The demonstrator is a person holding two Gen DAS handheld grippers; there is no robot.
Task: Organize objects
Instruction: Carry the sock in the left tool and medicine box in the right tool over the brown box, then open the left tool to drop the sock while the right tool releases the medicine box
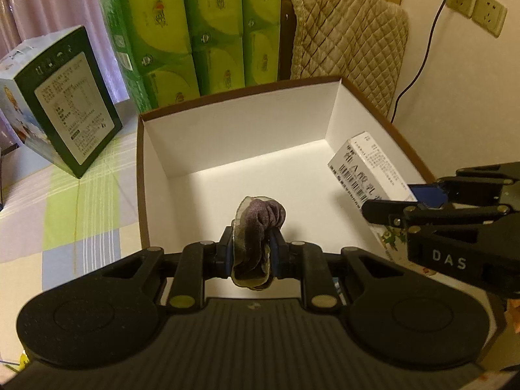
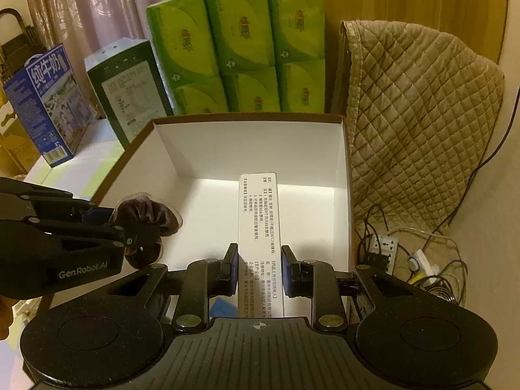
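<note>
A big open cardboard box with a white inside and brown rim stands in front of me on the checked cloth. My left gripper is shut on a purple velvet scrunchie, held over the box's near part; the scrunchie and the left gripper also show in the right wrist view. My right gripper is shut on a long white printed carton that points into the box. In the left wrist view this carton hangs over the box's right side, with the right gripper behind it.
Green tissue packs are stacked behind the box. A dark green carton and a blue milk carton stand to the left. To the right are a quilted beige cover, a power strip with cables and wall sockets.
</note>
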